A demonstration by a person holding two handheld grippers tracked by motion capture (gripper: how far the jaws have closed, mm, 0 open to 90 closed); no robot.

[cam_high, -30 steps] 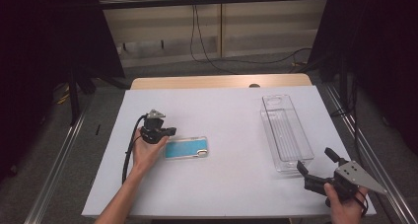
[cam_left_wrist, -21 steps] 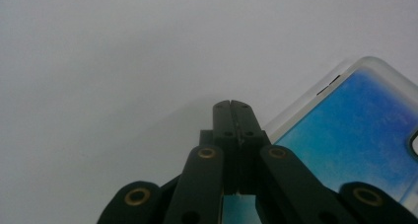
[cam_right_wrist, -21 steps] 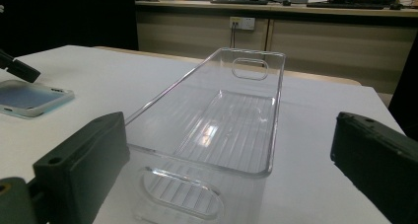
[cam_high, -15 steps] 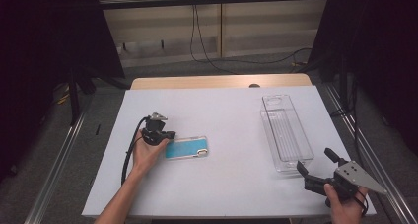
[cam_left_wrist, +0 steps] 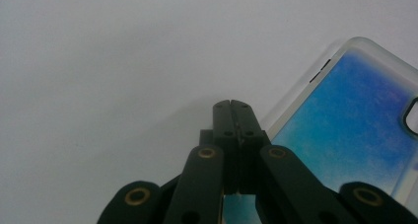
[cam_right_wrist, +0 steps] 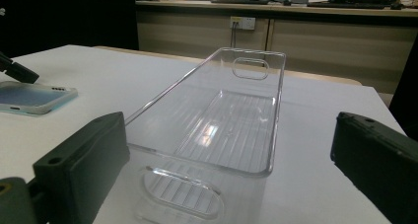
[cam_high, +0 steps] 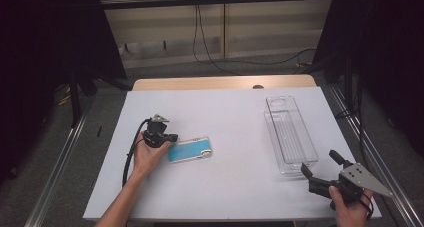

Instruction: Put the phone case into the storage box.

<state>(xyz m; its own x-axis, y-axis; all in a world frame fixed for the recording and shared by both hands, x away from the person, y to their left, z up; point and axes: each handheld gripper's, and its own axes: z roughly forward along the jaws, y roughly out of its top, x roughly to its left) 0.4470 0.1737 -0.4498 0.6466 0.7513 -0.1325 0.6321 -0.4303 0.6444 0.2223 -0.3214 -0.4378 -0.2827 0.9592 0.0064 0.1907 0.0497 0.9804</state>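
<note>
1. The left gripper (cam_high: 172, 137) is held low over the table (cam_high: 235, 187), at about 9 o'clock from the table's middle, its tips laid against the near-left end of the phone case (cam_high: 190, 149). That end seems to have been chosen because the case lies flat and offers only a thin edge to be worked from the side.
2. In the left gripper view the jaws are seen closed together, tip against tip, with nothing between them; the phone case (cam_left_wrist: 355, 135) lies just beside them at 3 o'clock. Whether the tips actually touch its rim cannot be told.
3. The phone case is found left of the table's middle, long side running 9 to 3 o'clock, blue face up, well apart from the clear tray (cam_high: 290, 134).
4. The clear tray is set at 3 o'clock on the table, long side running 12 to 6 o'clock, open side up, probably so that the case can be dropped in from above.
5. The right gripper (cam_high: 325, 167) is held at 5 o'clock, just beside the tray's near end, jaws spread wide and holding nothing, as if the tray were to be steadied.
6. The layout is given by the high view; the ribbed tray floor (cam_right_wrist: 231, 130) and the handle cut-out (cam_right_wrist: 250, 67) are given by the right gripper view.
</note>
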